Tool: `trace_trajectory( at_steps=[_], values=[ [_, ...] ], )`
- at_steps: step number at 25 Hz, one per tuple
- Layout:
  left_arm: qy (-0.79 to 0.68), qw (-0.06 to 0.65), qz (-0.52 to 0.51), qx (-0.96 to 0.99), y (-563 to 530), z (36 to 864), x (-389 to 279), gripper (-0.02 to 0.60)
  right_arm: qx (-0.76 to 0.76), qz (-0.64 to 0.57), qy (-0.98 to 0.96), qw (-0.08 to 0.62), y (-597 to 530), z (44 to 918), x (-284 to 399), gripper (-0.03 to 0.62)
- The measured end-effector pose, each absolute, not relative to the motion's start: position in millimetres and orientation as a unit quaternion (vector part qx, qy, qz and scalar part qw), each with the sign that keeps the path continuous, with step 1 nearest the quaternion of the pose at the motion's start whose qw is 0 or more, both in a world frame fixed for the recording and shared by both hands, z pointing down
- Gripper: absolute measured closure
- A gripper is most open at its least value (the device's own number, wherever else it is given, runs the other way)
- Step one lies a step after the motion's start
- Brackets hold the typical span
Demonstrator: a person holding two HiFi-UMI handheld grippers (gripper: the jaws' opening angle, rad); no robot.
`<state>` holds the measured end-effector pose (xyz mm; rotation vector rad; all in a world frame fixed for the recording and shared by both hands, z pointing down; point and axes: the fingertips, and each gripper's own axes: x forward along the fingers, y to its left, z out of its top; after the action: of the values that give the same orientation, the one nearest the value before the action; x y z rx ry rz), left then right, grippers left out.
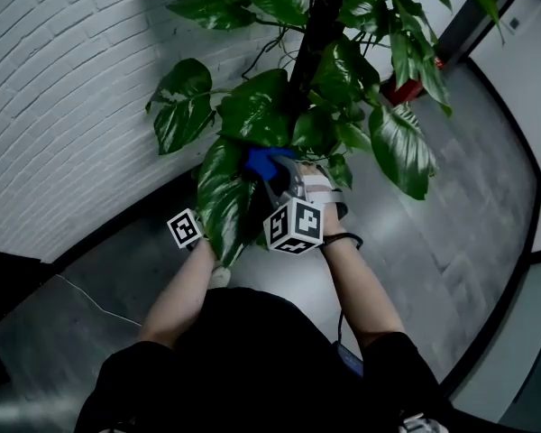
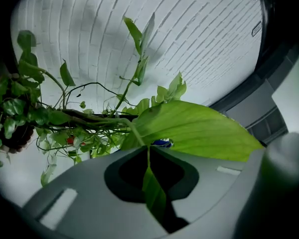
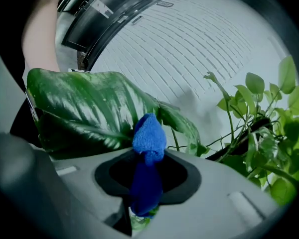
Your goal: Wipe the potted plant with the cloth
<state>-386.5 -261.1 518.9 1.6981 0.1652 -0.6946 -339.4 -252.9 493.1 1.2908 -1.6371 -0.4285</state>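
The potted plant has a dark stem (image 1: pixel 317 34) and broad glossy leaves. One large leaf (image 1: pixel 224 201) hangs low at the front, between my two grippers. My left gripper (image 2: pixel 149 156) is shut on the edge of that leaf (image 2: pixel 199 131); in the head view only its marker cube (image 1: pixel 186 228) shows beside the leaf. Shut on a blue cloth (image 3: pixel 148 138), my right gripper (image 3: pixel 148 161) presses the cloth against the large leaf (image 3: pixel 84 108). From the head view the cloth (image 1: pixel 266 161) lies on the leaf's upper part, ahead of the right gripper (image 1: pixel 279 180).
A white brick wall (image 1: pixel 63 88) curves along the left. Grey floor (image 1: pixel 469 206) lies to the right, edged by a dark skirting. A red pot (image 1: pixel 401 90) shows behind the foliage. A thin cable (image 1: pixel 90 300) runs over the floor at the left.
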Motion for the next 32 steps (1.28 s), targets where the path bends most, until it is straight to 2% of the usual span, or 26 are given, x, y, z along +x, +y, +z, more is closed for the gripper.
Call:
trace_trajectory(
  at_steps=[32],
  values=[
    [0.053,0.613,-0.383,0.689,-245,508,-422,0.584,0.482,-0.189,-0.723,0.458,-175,521,-395,0.488]
  ],
)
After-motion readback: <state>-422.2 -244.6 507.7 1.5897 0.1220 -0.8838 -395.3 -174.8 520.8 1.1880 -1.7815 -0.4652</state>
